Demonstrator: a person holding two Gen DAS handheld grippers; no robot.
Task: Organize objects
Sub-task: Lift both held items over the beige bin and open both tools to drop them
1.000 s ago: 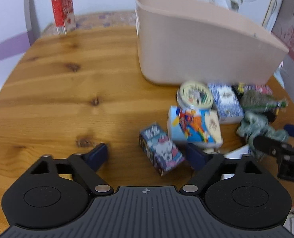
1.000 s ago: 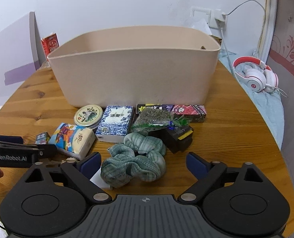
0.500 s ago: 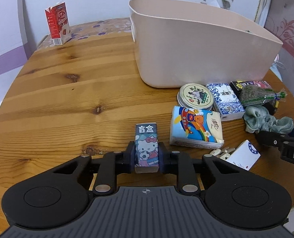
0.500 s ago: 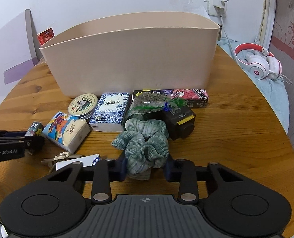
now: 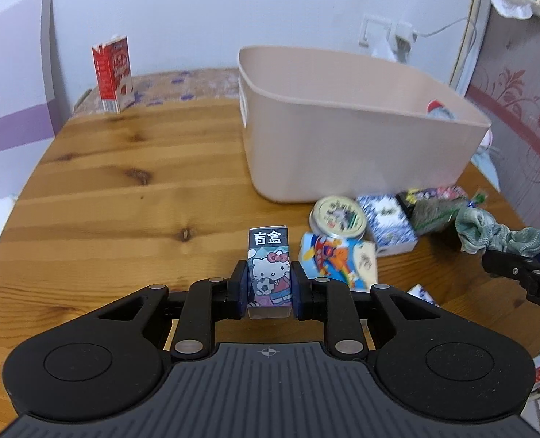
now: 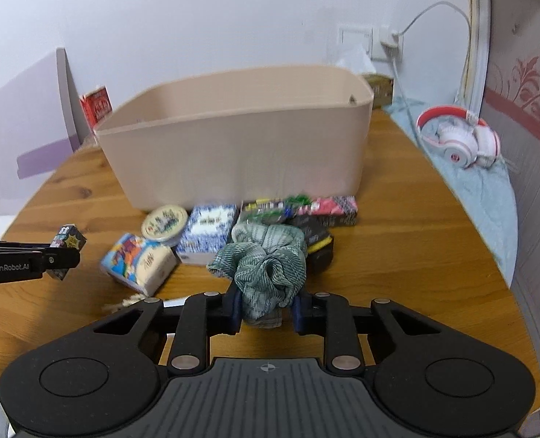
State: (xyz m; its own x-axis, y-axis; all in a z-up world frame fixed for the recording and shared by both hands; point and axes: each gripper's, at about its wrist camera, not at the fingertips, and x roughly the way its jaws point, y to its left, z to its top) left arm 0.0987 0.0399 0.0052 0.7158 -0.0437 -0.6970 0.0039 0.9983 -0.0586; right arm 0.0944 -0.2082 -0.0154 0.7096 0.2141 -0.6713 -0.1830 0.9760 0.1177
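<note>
Blind box point(image 5: 269, 270), long axis pointing away from the camera, clamped between left gripper point(image 5: 269, 288) fingers above the worktop point(image 5: 124, 197); right gripper point(image 6: 266, 304) fingers clamp the green scrunchie point(image 6: 266, 266). Beyond: beige bin point(image 6: 240, 146), white wall.

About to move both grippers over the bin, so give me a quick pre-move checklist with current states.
1. Left gripper shut on the small Hello Kitty cardboard box: ok.
2. Right gripper shut on the green fabric scrunchie: ok.
3. Box clear of the table: ok, judging by the right wrist view.
4. Scrunchie clear of neighbouring packets: cannot tell.
5. Beige plastic bin open on top: ok.
6. Room inside the bin: cannot tell, floor hidden.
</note>
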